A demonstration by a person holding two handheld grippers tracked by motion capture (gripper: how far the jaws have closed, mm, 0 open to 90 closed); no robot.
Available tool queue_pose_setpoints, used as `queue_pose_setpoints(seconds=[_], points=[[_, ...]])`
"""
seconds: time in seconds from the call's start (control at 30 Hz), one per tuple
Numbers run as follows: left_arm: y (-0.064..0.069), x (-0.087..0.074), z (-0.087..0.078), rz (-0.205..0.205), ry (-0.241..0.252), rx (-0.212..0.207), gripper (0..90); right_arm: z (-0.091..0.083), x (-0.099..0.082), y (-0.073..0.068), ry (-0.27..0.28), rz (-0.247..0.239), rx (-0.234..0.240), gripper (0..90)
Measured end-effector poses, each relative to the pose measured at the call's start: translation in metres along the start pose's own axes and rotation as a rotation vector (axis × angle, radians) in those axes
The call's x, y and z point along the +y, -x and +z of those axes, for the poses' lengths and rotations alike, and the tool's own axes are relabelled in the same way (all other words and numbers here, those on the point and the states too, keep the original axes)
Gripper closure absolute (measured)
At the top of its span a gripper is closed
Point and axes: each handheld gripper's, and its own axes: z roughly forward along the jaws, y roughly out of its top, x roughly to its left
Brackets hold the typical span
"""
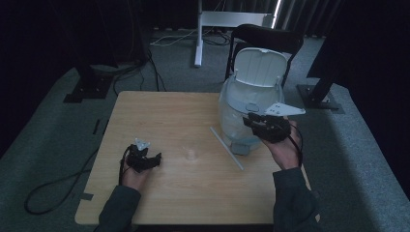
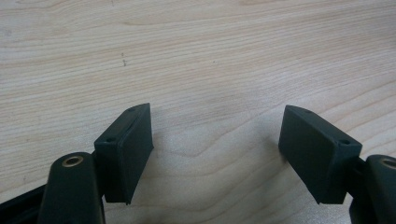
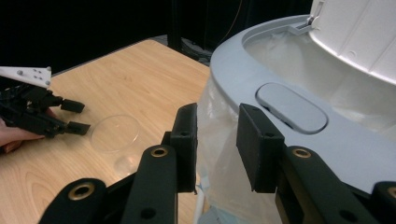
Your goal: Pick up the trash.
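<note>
High view: we are seeing one white plastic bin [image 1: 241,113] with raised lid, one clear plastic cup [image 1: 192,153], one white straw [image 1: 226,148]. We are holding the left gripper [image 1: 155,160] spread and empty, the right gripper [image 1: 247,119] partly spread at the bin's rim, pinching nothing.

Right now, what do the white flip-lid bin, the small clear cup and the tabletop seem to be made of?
White flip-lid bin: looks like moulded matte plastic, with a ribbed lid; a thin translucent liner shows inside. Small clear cup: see-through, probably thin plastic, though glass cannot be excluded. Tabletop: light wood or wood-look laminate, with visible grain and a dull finish.

A wooden table [image 1: 159,116] stands on grey carpet [image 1: 58,121], a black chair [image 1: 268,36] behind, dark curtains around.
</note>
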Motion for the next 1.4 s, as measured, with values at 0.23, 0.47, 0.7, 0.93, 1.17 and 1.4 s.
queue_pose_setpoints(seconds=[0.23,0.47,0.7,0.93,1.17,1.4], points=[[0.0,0.0,0.0,0.001,0.001,0.001,26.0,0.002,-0.005,-0.001,-0.005,0.009,0.006,67.6],[0.0,0.0,0.0,-0.002,0.0,-0.001,26.0,0.006,-0.011,-0.002,-0.014,0.004,0.012,67.9],[0.0,0.0,0.0,-0.001,0.0,-0.001,26.0,0.013,-0.017,-0.003,-0.036,0.005,0.014,68.4],[0.0,0.0,0.0,0.001,-0.002,-0.001,26.0,0.021,-0.028,-0.004,-0.059,0.016,0.018,68.7],[0.0,0.0,0.0,0.0,-0.003,-0.001,26.0,0.03,-0.04,-0.009,-0.083,0.017,0.027,69.1],[0.0,0.0,0.0,0.0,-0.002,-0.001,26.0,0.042,-0.053,-0.015,-0.114,0.023,0.039,69.5]])
